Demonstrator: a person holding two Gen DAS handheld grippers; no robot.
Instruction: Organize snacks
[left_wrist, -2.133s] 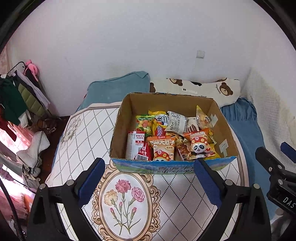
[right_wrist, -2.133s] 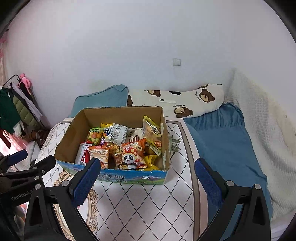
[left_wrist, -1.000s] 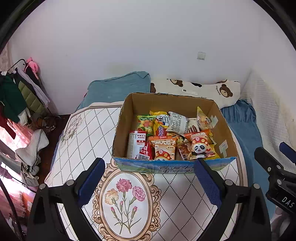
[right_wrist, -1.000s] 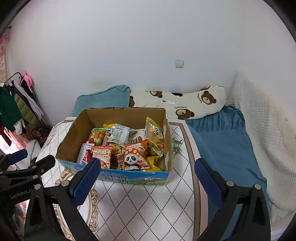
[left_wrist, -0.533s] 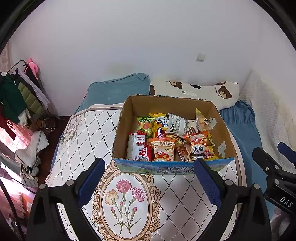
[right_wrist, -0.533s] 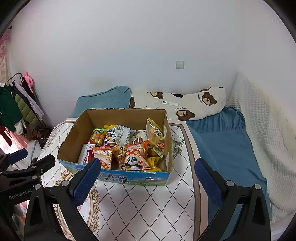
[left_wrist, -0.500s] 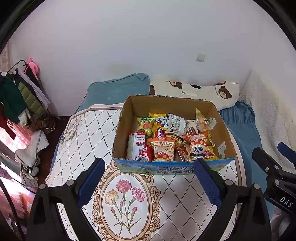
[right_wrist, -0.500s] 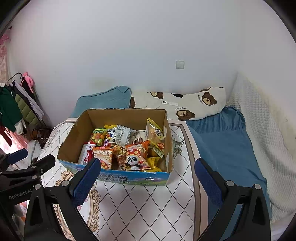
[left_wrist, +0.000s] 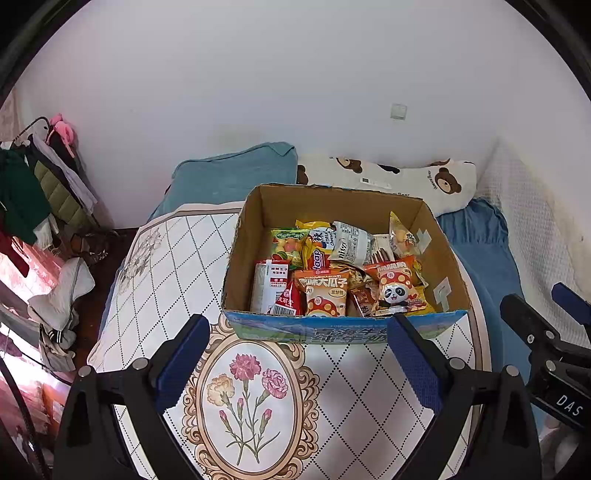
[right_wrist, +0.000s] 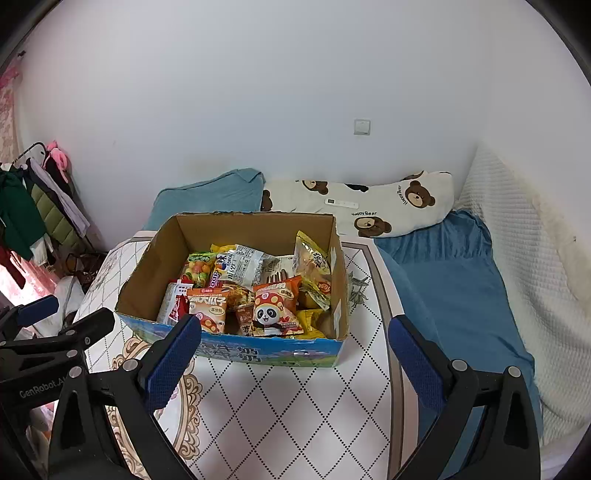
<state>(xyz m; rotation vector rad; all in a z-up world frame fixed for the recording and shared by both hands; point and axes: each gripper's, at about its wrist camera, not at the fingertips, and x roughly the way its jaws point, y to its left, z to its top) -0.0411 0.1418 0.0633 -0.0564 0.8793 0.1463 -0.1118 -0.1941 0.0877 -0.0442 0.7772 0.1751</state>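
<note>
Well, a white quilt (left_wrist: 155, 280) with a diamond pattern and a flower medallion covers the bed, and on it sits an open cardboard box (left_wrist: 343, 326) packed with snack packets (left_wrist: 325, 291), a panda-print bag (left_wrist: 395, 291) near its front right corner. Nearer than the box, the left gripper (left_wrist: 295, 354) and the right gripper (right_wrist: 295, 354) both hover with fingers spread wide, holding nothing and clear of the box.
</note>
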